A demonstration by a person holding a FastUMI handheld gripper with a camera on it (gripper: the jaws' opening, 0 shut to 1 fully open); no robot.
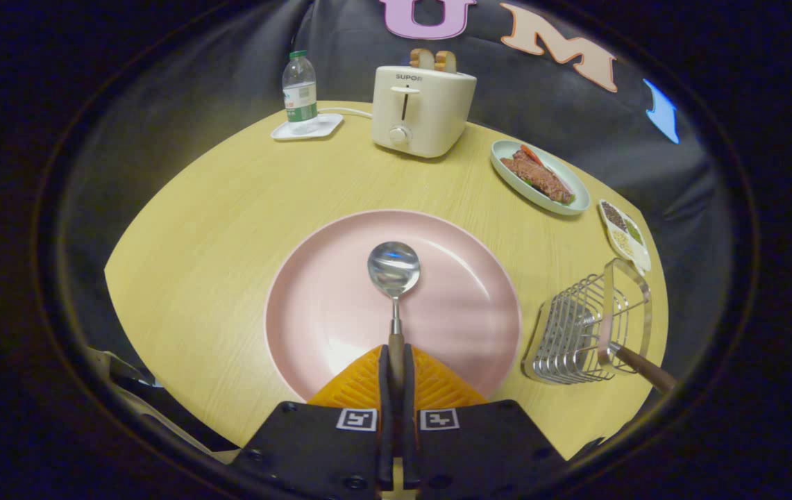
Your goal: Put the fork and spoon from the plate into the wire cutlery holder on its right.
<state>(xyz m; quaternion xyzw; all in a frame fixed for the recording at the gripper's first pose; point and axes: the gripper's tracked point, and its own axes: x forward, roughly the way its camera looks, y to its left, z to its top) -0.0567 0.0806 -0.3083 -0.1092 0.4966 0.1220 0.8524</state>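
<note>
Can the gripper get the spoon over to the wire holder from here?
Probably yes: the gripper is shut on the spoon handle, and bare table lies toward the wire holder, which already holds a wooden-handled utensil.

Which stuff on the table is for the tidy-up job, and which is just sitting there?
For the job: spoon, clamped by its handle in the gripper; pink plate; wire holder, with a wooden handle already poking out.

Just sitting there: toaster, bottle, food dish, seed tray.

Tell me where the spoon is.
The spoon is clamped by its handle in the gripper, bowl over the pink plate, left of the wire holder.
</note>
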